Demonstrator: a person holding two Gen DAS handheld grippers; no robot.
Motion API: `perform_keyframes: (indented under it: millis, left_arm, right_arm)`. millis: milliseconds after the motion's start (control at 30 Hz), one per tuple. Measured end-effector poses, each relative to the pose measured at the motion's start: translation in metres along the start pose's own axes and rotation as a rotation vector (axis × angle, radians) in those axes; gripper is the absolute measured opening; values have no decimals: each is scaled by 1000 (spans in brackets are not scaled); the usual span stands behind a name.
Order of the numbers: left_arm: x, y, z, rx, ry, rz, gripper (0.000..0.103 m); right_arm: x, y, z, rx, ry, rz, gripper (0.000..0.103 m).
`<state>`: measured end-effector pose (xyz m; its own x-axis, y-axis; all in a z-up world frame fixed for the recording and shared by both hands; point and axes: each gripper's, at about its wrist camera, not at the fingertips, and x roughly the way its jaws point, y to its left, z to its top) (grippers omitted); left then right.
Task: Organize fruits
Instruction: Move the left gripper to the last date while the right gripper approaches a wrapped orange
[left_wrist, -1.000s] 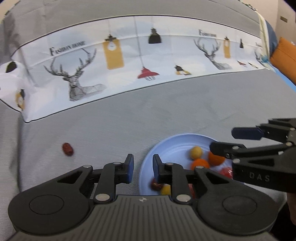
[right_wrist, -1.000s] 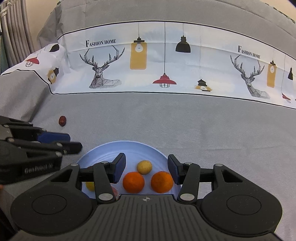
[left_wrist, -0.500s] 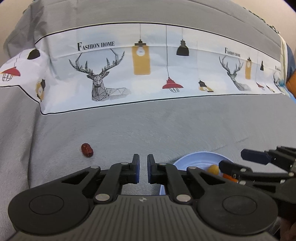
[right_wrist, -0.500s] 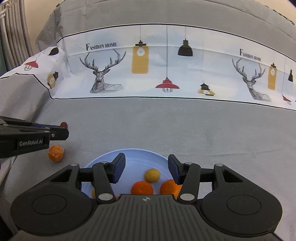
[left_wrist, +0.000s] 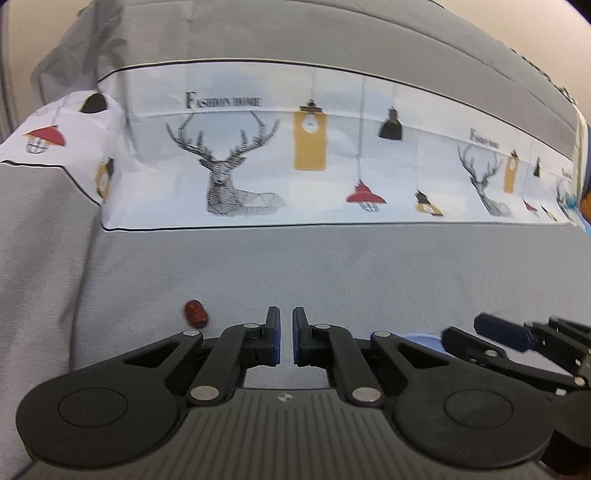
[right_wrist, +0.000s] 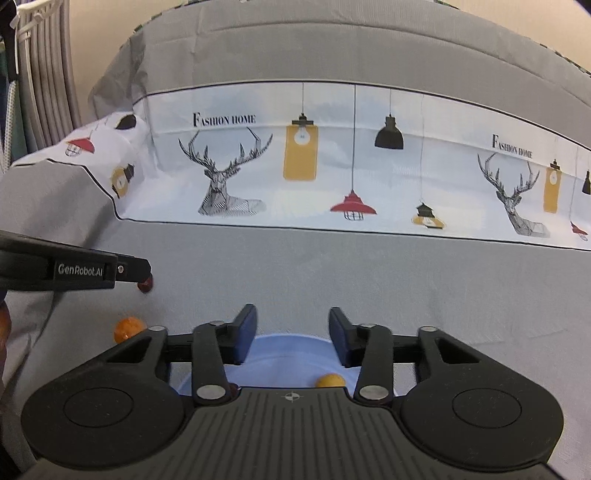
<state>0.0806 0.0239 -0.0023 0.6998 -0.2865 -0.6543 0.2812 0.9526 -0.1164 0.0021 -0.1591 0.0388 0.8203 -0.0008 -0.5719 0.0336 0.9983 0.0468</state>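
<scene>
Your left gripper (left_wrist: 285, 328) is clenched with nothing between its blue pads, which stand almost together above the grey cloth-covered surface (left_wrist: 332, 269). Just to its left, a little farther out, a small dark red oval fruit (left_wrist: 195, 314) lies alone on the grey cloth. In your right wrist view the same gripper reaches in from the left edge, and the red fruit (right_wrist: 145, 285) peeks out just beneath its tip; whether they touch you cannot tell from here.

Nearer you, and to the left of the plate, a small round orange fruit (right_wrist: 129, 329) sits on the cloth, apart from everything else.

Your right gripper (right_wrist: 293, 332) hangs over the far part of the round pale blue plate (right_wrist: 288, 349). Its jaws are closing, and there is only bare plate between the pads; they grasp nothing. A small yellow-orange round fruit (right_wrist: 330, 380) lies on the plate, near its right side, half hidden by the gripper body. In the left wrist view only a sliver of the plate (left_wrist: 423, 339) shows.

Across the far side runs a white fabric band printed with deer heads, hanging lamps and the words "Fashion Home" (right_wrist: 332, 166).
</scene>
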Motion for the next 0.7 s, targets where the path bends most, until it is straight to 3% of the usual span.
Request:
perform_keyframes:
  millis: [100,467,700]
  left_arm:
    - [-3,9,5,-18,-18,21,6]
    - [-3,16,13,-11,-44,60,6]
    - [9,57,22,-137,6,56,6]
  right_arm:
    - [-1,2,2,2,-18,23,27]
    - [8,24,4,-42,-22,94,24]
    - [25,52,6,-102,-3,195,24]
